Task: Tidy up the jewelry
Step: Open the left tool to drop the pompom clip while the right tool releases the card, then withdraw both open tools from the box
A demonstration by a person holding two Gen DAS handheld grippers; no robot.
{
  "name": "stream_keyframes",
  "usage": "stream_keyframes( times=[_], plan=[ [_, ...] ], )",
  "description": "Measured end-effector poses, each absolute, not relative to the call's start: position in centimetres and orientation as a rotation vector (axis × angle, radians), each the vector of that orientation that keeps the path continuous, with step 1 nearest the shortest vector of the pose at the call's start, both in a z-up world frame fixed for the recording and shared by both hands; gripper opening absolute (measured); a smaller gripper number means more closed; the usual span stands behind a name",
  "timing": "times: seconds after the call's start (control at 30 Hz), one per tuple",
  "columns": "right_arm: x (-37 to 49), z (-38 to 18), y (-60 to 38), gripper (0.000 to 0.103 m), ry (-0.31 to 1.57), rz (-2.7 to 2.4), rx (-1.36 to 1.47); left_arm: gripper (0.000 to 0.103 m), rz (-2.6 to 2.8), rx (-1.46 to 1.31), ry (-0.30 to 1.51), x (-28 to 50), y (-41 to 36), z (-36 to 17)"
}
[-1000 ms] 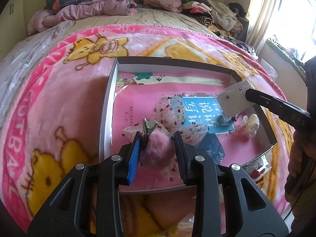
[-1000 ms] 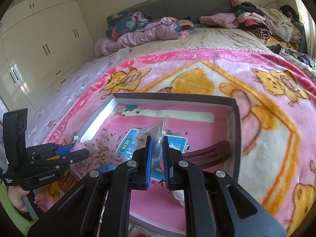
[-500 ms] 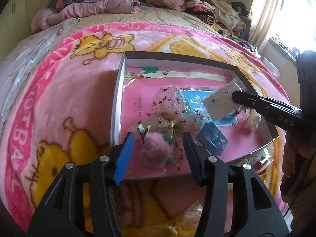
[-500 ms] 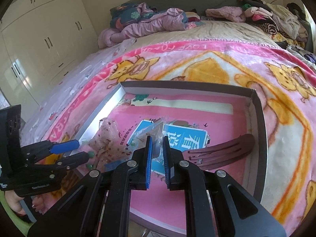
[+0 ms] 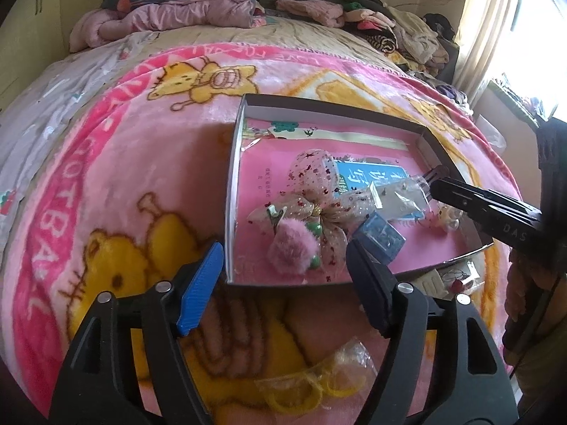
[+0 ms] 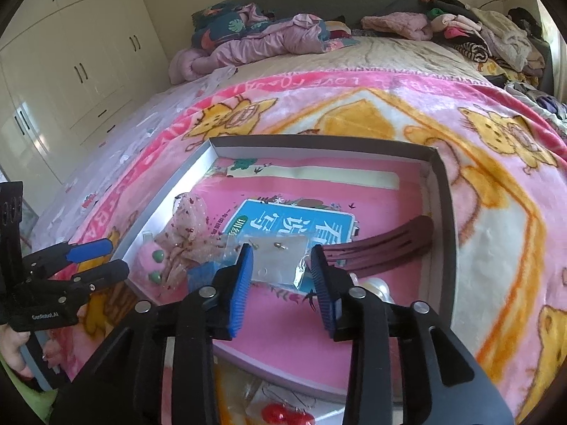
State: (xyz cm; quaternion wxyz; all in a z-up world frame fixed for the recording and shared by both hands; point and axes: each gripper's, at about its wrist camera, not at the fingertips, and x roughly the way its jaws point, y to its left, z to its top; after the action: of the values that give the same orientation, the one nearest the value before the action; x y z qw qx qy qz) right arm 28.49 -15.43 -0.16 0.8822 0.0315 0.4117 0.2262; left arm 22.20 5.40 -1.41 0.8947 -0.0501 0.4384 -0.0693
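A shallow grey box [image 5: 236, 163] with a pink lining lies on the bed blanket. Inside lie a pink pom-pom clip [image 5: 292, 242], a sequined bow [image 5: 315, 191], a small blue case [image 5: 379, 235] and a clear earring card packet [image 5: 398, 194]. My left gripper [image 5: 283, 265] is open and empty, just short of the box's near edge. My right gripper [image 6: 281, 271] is open, its jaws either side of the earring packet [image 6: 278, 260], which lies in the box. A dark red hair comb [image 6: 382, 244] lies at the right of the box.
Yellow hair ties in a bag [image 5: 312, 382] lie on the blanket below my left gripper. A packet with red earrings [image 6: 283, 412] lies outside the box's near edge. Piled clothes [image 6: 269, 42] sit at the bed's far end. White wardrobes [image 6: 71, 81] stand left.
My left gripper opened, dropped the pink pom-pom clip in the box and pulled back. My right gripper opened and released the earring packet into the box.
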Motion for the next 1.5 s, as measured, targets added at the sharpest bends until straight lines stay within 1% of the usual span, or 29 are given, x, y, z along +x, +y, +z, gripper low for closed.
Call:
stream_keyframes(
  times=[0.03,0.17,0.23,0.3,0.37,0.43,0.5,0.57,0.63,0.73,0.93,1.5],
  plan=[
    [28.2,0.0,-15.6,0.039,0.852,0.469,0.063,0.063,-0.14,-0.107,0.908,22.1,5.5,-1.4],
    [27.3,0.6,-16.2,0.045,0.836,0.467,0.059,0.069,-0.127,-0.118,0.905,21.4,5.9,-1.1],
    [26.9,1.0,-16.4,0.051,0.826,0.466,0.056,0.069,-0.127,-0.12,0.905,21.1,6.0,-1.0],
    [26.5,1.3,-16.6,0.055,0.818,0.465,0.056,0.071,-0.124,-0.119,0.902,20.8,6.0,-0.9],
    [26.0,1.7,-16.9,0.057,0.81,0.461,0.052,0.075,-0.122,-0.121,0.899,20.4,6.0,-0.7],
    [25.5,2.0,-17.2,0.063,0.8,0.457,0.051,0.077,-0.12,-0.12,0.894,20.0,6.0,-0.5],
    [24.9,2.4,-17.4,0.066,0.791,0.454,0.051,0.085,-0.113,-0.114,0.891,19.7,6.0,-0.3],
    [24.4,2.7,-17.7,0.07,0.783,0.45,0.053,0.089,-0.111,-0.114,0.884,19.3,6.0,-0.1],
    [24.0,3.0,-17.9,0.072,0.775,0.447,0.054,0.091,-0.111,-0.117,0.881,18.9,6.0,0.1],
    [23.2,3.6,-18.2,0.076,0.763,0.44,0.056,0.092,-0.096,-0.109,0.877,18.3,5.9,0.4],
    [21.8,4.6,-19.2,0.079,0.738,0.428,0.065,0.092,-0.085,-0.104,0.86,17.0,6.1,1.1],
    [17.7,5.9,-20.4,0.081,0.713,0.427,0.044,0.092,-0.068,-0.129,0.808,13.7,6.8,2.5]
  ],
)
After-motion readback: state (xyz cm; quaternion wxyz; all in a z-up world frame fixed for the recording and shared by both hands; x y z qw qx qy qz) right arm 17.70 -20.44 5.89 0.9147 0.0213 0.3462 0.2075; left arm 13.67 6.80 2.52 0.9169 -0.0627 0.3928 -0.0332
